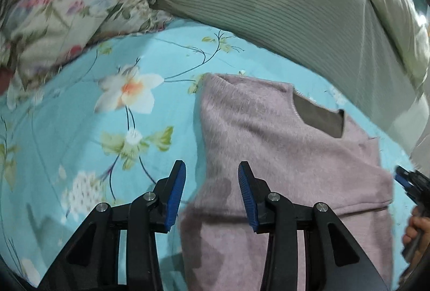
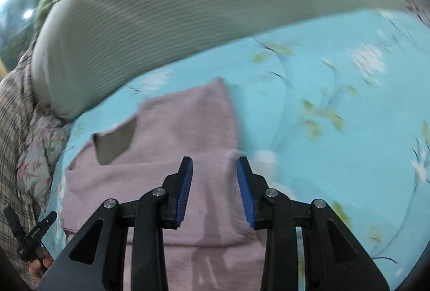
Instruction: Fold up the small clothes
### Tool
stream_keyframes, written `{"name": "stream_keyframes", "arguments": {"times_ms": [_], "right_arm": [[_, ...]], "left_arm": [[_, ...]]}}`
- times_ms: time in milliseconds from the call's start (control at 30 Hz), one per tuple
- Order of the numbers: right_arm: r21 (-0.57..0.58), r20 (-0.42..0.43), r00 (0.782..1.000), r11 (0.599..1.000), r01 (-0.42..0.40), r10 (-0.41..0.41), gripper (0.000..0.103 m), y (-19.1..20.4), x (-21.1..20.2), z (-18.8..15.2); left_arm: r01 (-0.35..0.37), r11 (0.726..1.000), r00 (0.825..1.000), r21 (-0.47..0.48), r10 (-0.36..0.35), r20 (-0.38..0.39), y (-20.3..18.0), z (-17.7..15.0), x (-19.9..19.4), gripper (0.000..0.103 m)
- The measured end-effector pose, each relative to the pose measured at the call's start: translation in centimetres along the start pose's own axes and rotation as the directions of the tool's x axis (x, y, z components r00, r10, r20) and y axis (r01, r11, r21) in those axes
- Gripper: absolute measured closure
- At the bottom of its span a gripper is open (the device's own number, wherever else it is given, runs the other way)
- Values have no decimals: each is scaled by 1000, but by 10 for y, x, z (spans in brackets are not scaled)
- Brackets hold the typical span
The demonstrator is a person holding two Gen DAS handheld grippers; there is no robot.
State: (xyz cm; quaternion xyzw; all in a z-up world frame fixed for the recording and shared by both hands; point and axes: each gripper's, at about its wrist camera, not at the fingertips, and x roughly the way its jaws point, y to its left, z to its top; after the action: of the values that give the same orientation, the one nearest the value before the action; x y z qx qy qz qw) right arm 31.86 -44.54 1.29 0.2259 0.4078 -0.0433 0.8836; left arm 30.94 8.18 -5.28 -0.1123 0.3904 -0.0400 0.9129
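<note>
A small fuzzy pink garment [image 1: 268,135] lies partly folded on the blue floral bedsheet [image 1: 67,130], its grey lining showing at the neck opening. My left gripper [image 1: 212,183] is open and empty, hovering over the garment's left edge. In the right wrist view the same pink garment [image 2: 174,130] lies below my right gripper [image 2: 215,178], which is open and empty above its right edge. The right gripper shows at the far right of the left wrist view [image 1: 411,183]; the left one shows at the lower left of the right wrist view [image 2: 32,234].
A large grey ribbed pillow [image 1: 268,1] lies behind the garment, also in the right wrist view [image 2: 161,9]. A floral pillow [image 1: 75,9] sits at the back left. A plaid cloth [image 2: 13,130] lies at the left. Blue sheet [image 2: 349,130] spreads to the right.
</note>
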Motion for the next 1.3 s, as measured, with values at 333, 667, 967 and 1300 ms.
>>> {"name": "stream_keyframes", "arguments": {"times_ms": [333,667,967,1300], "right_arm": [[-116,8,1000,993,2,-1,97,29,13,0],[-95,14,975,970,222,-221,89,21,19,-11],[-146,-126,982,981,124,-143,90,32,46,-32],[-91,-85,994,993,-73,65,68,18,-58,-80]], "left_arm": [[-81,995,994,54,85,-74,-4,-3,39,60],[-150,982,985,114,158,-71,-13,-5,43,59],[-172,976,979,137,184,-83,-19,-7,37,59],[-39,996,990,79,49,-130,3,-62,-42,55]]}}
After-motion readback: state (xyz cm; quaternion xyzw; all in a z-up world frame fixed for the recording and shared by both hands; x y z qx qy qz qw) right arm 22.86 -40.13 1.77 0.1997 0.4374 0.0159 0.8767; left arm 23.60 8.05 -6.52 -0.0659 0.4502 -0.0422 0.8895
